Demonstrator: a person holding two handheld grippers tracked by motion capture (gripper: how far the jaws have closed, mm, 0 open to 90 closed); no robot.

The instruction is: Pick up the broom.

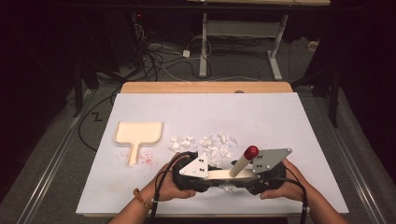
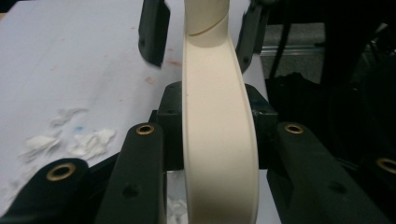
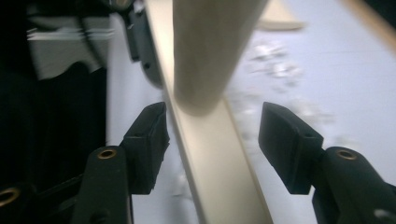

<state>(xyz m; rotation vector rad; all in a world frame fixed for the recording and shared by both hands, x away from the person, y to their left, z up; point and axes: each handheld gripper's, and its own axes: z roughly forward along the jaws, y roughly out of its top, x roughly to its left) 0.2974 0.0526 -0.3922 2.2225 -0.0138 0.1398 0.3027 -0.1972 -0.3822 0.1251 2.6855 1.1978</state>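
while the left gripper [image 2: 210,140] clamps the cream scoop [image 2: 219,154] by its long strip, the right gripper [image 3: 212,140] stands half wide around the scoop's other end with its pads clear of it – a red-capped stick [image 1: 243,161] leans up toward 1 o'clock between them. just beyond, at 12 o'clock, the paper scraps [image 1: 201,143] lie unswept on the table [image 1: 280,116]. farther off at 10 o'clock sits the dustpan [image 1: 138,134], empty – so, by my reading, gathering has barely begun.
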